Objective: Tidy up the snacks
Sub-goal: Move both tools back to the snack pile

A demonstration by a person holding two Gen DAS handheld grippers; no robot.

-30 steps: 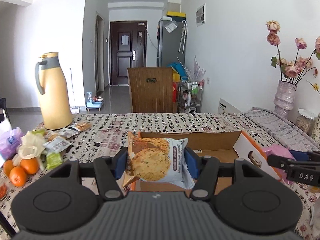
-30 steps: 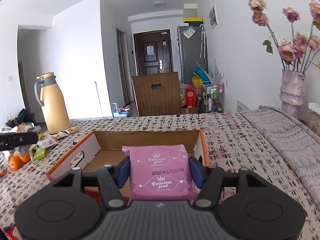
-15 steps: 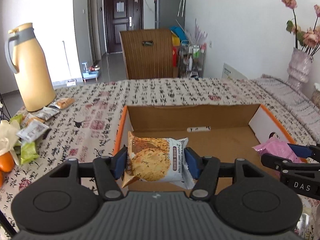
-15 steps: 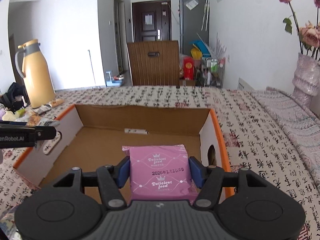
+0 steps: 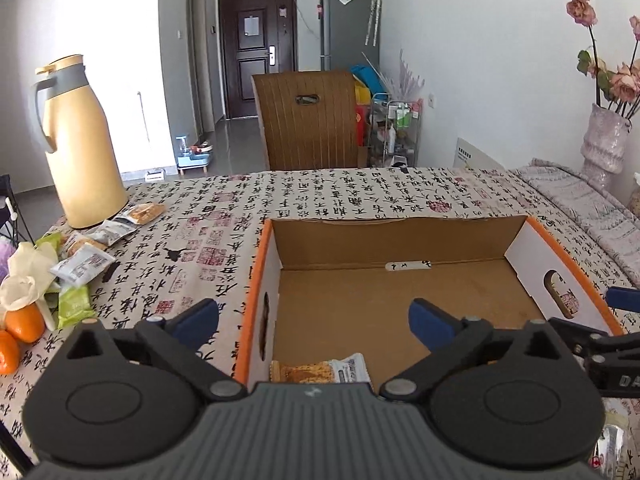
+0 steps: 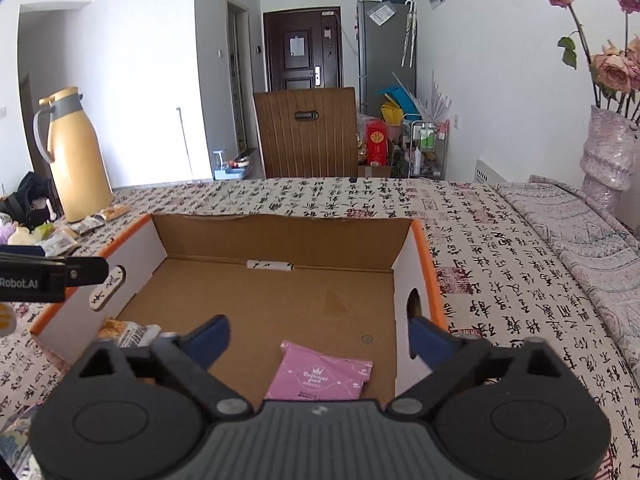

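Observation:
An open cardboard box (image 5: 400, 240) (image 6: 280, 236) with orange rims sits on the patterned tablecloth. My left gripper (image 5: 314, 320) hangs over the box's near left corner, jaws opening wide, nothing between them. Below it the cookie packet (image 5: 320, 371) lies on the box floor, partly hidden by the gripper body. My right gripper (image 6: 318, 338) hangs over the near right part of the box, jaws opening wide, empty too. The pink snack packet (image 6: 320, 376) lies flat on the box floor under it. The cookie packet (image 6: 128, 330) also shows at the box's left wall.
A yellow thermos (image 5: 80, 148) stands at the table's far left, with several loose snack packets (image 5: 84, 264) and oranges (image 5: 22, 326) in front of it. A vase of dried flowers (image 6: 608, 152) stands at the right. A wooden chair (image 5: 308, 120) is behind the table.
Both grippers opened and let go. The cookie packet dropped from the left gripper and the pink packet from the right, both onto the box floor.

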